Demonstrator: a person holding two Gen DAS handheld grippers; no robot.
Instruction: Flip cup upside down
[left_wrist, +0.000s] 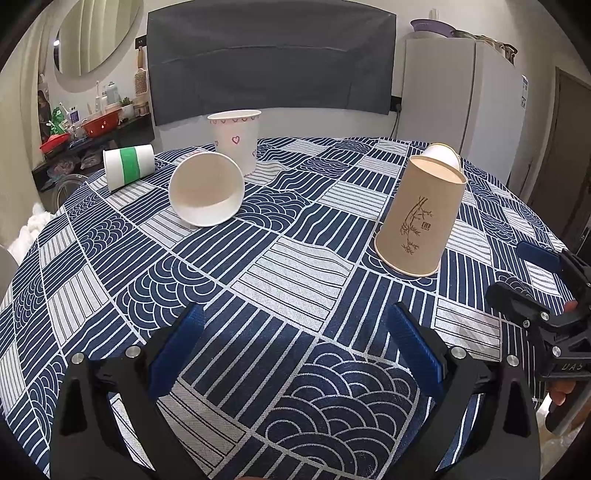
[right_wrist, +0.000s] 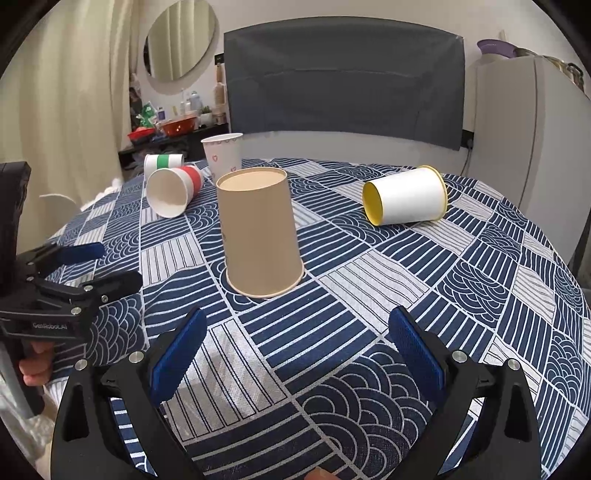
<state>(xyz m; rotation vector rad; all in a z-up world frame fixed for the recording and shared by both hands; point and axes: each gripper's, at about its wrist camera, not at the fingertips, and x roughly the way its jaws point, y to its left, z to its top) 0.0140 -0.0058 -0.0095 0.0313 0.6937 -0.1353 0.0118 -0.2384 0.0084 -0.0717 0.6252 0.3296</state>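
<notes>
A brown paper cup (left_wrist: 419, 218) stands upside down on the patterned tablecloth (left_wrist: 280, 266); it also shows in the right wrist view (right_wrist: 258, 232), just ahead of my right gripper (right_wrist: 295, 354). My right gripper is open and empty, a short way in front of that cup. My left gripper (left_wrist: 299, 350) is open and empty, left of the brown cup. A red-banded white cup (left_wrist: 207, 188) lies on its side, also in the right wrist view (right_wrist: 173, 190). A white cup with yellow inside (right_wrist: 406, 195) lies on its side at the right.
A white cup with pink hearts (left_wrist: 236, 138) stands upright at the back. A green-banded cup (left_wrist: 129, 166) lies on its side near the far left table edge. A grey-covered chair back (left_wrist: 269, 62) is behind the table, a fridge (left_wrist: 461, 99) at the right.
</notes>
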